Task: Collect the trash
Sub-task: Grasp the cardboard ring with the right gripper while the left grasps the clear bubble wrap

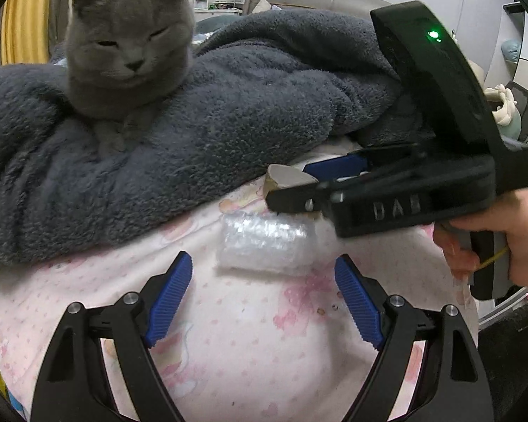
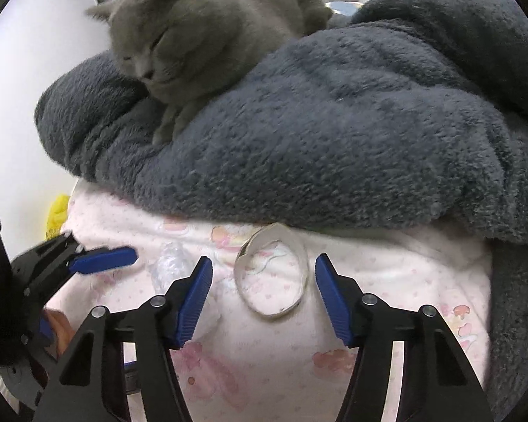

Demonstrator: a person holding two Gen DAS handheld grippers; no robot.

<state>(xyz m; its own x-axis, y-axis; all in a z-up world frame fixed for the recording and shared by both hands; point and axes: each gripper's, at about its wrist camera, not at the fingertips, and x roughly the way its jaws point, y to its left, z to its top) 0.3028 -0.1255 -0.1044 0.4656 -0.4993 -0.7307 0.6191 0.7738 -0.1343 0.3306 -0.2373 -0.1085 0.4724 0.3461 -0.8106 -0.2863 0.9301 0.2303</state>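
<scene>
A clear crumpled plastic wrap [image 1: 264, 246] lies on the pink sheet [image 1: 246, 344], just ahead of my left gripper [image 1: 264, 274]. The left gripper is open, its blue pads wide of the wrap on both sides. A flattened cardboard ring [image 2: 295, 242] lies on the sheet at the blanket's edge. My right gripper [image 2: 264, 281] straddles it, the pads close to its sides but apart from it. In the left wrist view the ring [image 1: 288, 177] shows between the right gripper's fingers [image 1: 338, 167]. The wrap [image 2: 169, 267] lies left of the ring.
A grey cat [image 1: 130, 45] sits on a thick grey blanket [image 1: 246, 105] piled right behind both items. A hand [image 1: 510, 239] holds the right gripper's handle. Small crumbs [image 1: 322, 311] dot the sheet. Something yellow [image 2: 58, 211] lies off the bed's left edge.
</scene>
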